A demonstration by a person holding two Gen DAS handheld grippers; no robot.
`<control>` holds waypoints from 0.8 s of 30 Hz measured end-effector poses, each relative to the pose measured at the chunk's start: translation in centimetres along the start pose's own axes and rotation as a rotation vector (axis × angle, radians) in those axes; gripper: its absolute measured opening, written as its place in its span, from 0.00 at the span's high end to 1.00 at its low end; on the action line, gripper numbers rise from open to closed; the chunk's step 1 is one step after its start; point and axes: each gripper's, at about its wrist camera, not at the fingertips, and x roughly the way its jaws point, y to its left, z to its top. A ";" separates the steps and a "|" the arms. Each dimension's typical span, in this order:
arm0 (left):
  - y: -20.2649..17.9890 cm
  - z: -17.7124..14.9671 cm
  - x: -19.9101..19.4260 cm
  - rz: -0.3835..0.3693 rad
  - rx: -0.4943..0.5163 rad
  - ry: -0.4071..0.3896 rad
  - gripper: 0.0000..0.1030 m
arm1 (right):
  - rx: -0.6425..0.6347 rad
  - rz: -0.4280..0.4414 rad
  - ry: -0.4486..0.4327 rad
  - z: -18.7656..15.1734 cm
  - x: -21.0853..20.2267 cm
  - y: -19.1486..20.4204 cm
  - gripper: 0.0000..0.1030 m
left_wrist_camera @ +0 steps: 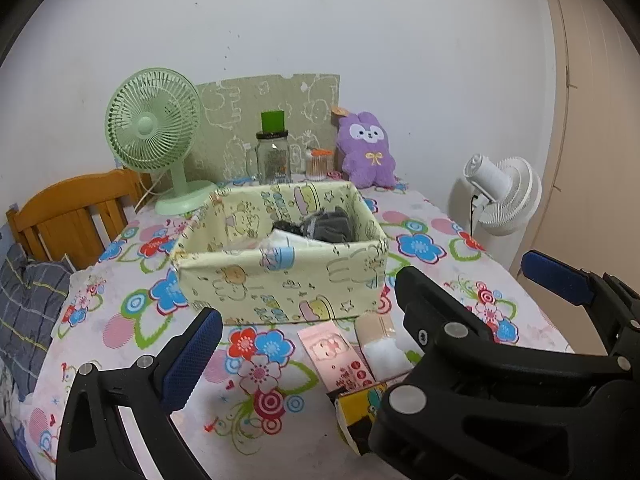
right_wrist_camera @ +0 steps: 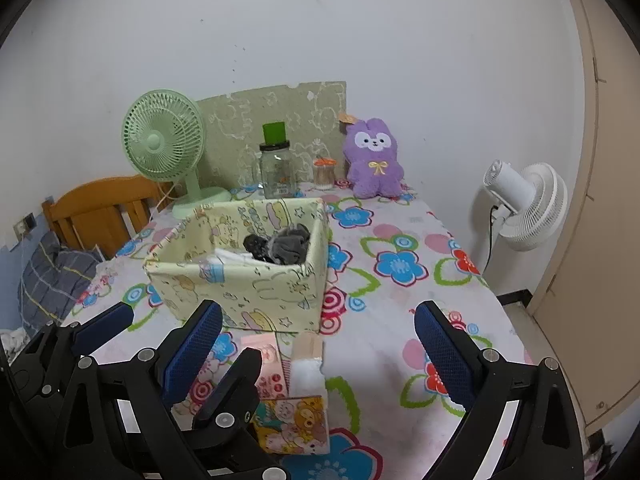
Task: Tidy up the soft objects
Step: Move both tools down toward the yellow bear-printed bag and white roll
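A fabric storage box (right_wrist_camera: 240,276) (grey cloth items inside) is seen mid-table on a floral tablecloth (right_wrist_camera: 400,312). Three small packets (right_wrist_camera: 292,420) are laid just near of it. Both the left gripper (left_wrist_camera: 320,344) and right gripper (right_wrist_camera: 320,356) are held wide open, empty.
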 end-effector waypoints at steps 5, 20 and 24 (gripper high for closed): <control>-0.6 -0.7 0.8 -0.025 0.012 0.011 0.00 | 0.008 0.008 0.013 -0.9 0.6 -0.8 0.05; -2.6 -2.7 3.0 -0.063 -0.003 0.079 0.00 | 0.019 -0.026 0.030 -3.2 1.7 -3.0 0.06; -3.2 -3.3 3.6 -0.072 -0.013 0.112 0.00 | 0.027 -0.036 0.047 -3.8 2.0 -3.8 0.06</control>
